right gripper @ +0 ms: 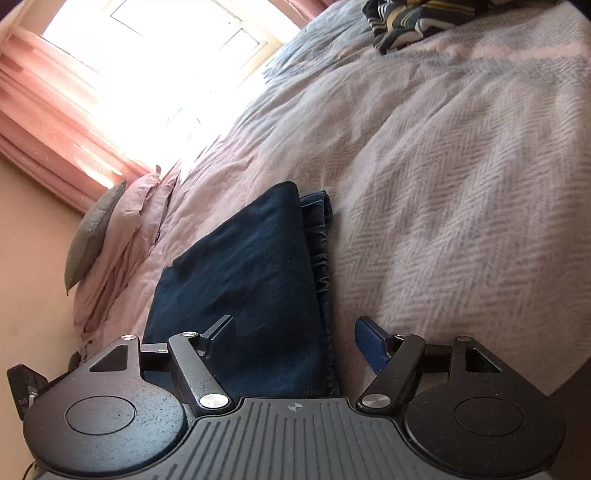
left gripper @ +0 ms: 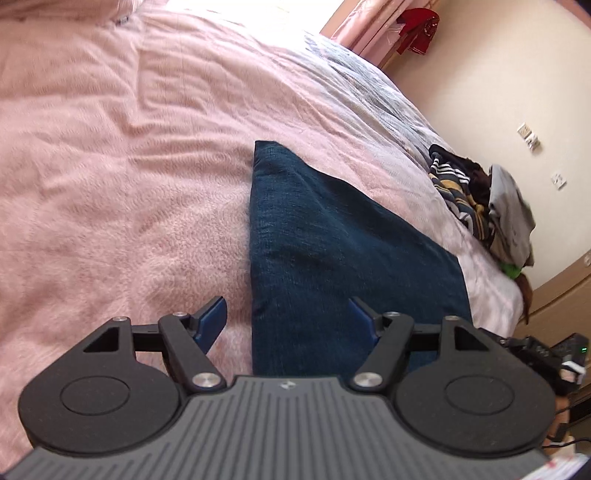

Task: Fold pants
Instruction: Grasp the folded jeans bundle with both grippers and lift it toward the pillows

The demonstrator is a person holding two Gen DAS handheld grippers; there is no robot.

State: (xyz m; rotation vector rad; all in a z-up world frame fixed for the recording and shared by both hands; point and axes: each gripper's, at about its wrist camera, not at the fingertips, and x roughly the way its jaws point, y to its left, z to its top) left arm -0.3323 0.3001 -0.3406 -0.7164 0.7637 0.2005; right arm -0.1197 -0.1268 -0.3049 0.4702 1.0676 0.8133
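Note:
Dark blue pants [left gripper: 332,251] lie folded into a flat block on the pink bedspread [left gripper: 110,166]. My left gripper [left gripper: 288,321] hovers open over the near edge of the block, its left pad above the bedspread, its right pad above the fabric. In the right wrist view the same pants [right gripper: 251,277] show stacked layers, with a gathered waistband along their right side. My right gripper [right gripper: 295,339] is open above the near end, one finger over the fabric and one over the pale blanket [right gripper: 443,203]. Nothing is held.
A heap of other clothes [left gripper: 480,199] sits at the bed's far right edge, also seen as patterned cloth [right gripper: 406,22]. Pillows [right gripper: 110,236] lie by the window with pink curtains [right gripper: 48,122]. A wall with sockets [left gripper: 528,136] and a wooden cabinet border the bed.

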